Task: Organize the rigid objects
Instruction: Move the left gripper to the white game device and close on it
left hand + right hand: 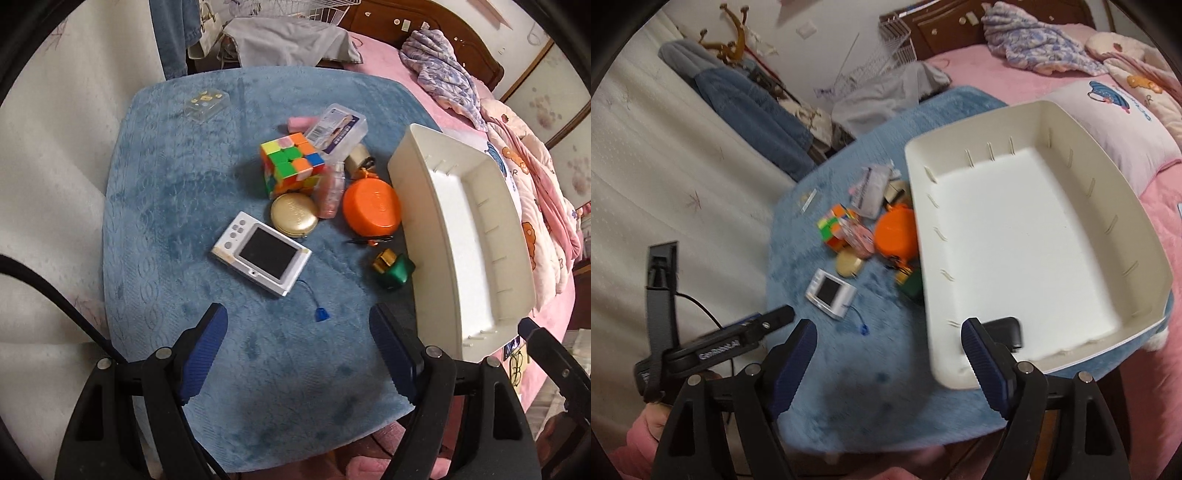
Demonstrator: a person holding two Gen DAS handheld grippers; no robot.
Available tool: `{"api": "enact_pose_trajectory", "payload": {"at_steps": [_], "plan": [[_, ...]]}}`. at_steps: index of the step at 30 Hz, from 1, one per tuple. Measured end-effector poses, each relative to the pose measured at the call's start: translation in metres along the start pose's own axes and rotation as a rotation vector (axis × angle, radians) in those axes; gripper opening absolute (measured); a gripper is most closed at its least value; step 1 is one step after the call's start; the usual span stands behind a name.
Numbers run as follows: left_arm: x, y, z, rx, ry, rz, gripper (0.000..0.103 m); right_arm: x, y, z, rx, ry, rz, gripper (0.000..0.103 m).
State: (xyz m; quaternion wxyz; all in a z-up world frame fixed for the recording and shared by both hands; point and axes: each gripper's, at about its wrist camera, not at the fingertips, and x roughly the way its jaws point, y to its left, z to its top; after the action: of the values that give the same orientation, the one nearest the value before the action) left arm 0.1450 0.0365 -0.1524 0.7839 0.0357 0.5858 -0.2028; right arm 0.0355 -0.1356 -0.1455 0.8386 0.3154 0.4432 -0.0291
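Observation:
Several small objects lie clustered on the blue-covered table [166,221]: a colour cube [291,166], a white camera [262,253], a gold compact [294,219], an orange round case [371,212] and a green bottle [393,271]. The white tray [421,221] stands to their right. My left gripper [297,350] hangs open over bare cloth in front of the camera. My right gripper [888,354] is open above the tray's [1015,240] near left corner, nothing between its fingers. A small black object [1003,330] lies in that corner of the tray.
A clear lidded box [338,129], a pink block [301,123], a pink vial [332,192] and a tape roll [358,157] sit behind the cluster. A small clear box [207,103] rests far left. A pink bed with quilts [524,177] borders the table's right.

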Motion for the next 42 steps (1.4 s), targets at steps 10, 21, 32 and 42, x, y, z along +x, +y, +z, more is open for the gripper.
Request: {"api": "enact_pose_trajectory", "payload": {"at_steps": [10,21,32,42], "plan": [[0.019,0.020,0.021,0.066,0.071,-0.025,0.082,0.002,0.033,-0.026,0.124,-0.229,-0.054,0.081],[0.067,0.042,0.039,-0.066,0.213,-0.012,0.082,0.045,0.053,-0.049,0.092,-0.314,-0.161,0.081],[0.097,0.056,0.053,-0.244,0.303,-0.048,0.082,0.081,0.046,-0.053,0.073,-0.323,-0.224,0.081],[0.124,0.052,0.055,-0.311,0.357,0.020,0.083,0.102,0.047,-0.054,0.025,-0.325,-0.252,0.081]]}}
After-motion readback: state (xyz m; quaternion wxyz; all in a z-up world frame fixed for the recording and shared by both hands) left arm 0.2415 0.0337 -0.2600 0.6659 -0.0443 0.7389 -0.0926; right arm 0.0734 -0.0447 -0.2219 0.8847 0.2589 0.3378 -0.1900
